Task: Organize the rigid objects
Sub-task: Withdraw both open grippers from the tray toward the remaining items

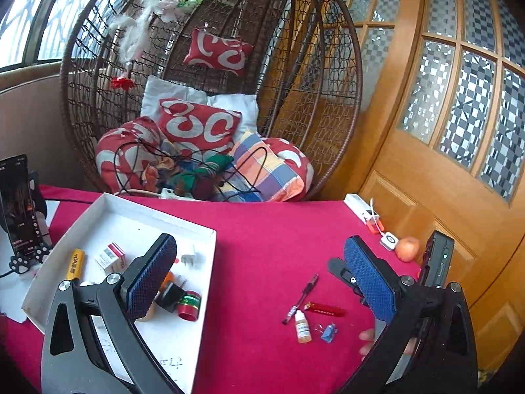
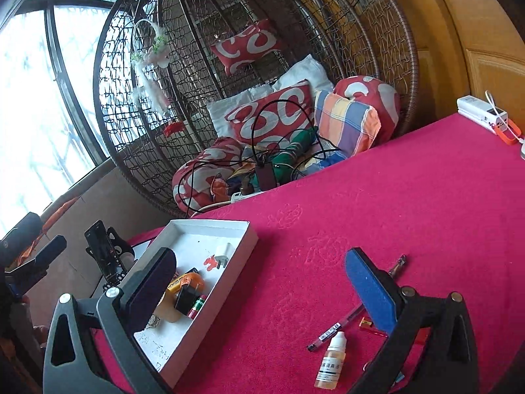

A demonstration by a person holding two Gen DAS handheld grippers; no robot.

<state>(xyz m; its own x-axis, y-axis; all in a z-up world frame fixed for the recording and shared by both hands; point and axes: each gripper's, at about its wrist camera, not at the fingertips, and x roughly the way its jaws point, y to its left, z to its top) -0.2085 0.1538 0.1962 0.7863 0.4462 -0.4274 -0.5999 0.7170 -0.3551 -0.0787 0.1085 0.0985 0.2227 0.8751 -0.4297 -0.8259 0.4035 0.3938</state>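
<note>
My left gripper (image 1: 259,279) is open above the red cloth, with nothing between its blue pads. Its left finger (image 1: 151,275) hangs over a white tray (image 1: 147,216). The tray holds a yellow battery (image 1: 76,264), a small red-and-white box (image 1: 111,257), a white plug (image 1: 190,257), a black adapter (image 1: 170,295) and a red-green cylinder (image 1: 189,305). A pen (image 1: 300,298), a red lighter (image 1: 325,310), a dropper bottle (image 1: 302,328) and a small blue item (image 1: 328,331) lie loose on the cloth. My right gripper (image 2: 261,287) is open and empty, between the tray (image 2: 229,226) and the pen (image 2: 354,315), with the dropper bottle (image 2: 329,361) below.
A phone on a stand (image 1: 18,203) is left of the tray. A white power bank (image 1: 361,210) and an orange fruit (image 1: 407,249) sit near the table's right edge. Behind the table are a wicker hanging chair (image 1: 203,124) full of cushions and cables, and a wooden door (image 1: 443,131).
</note>
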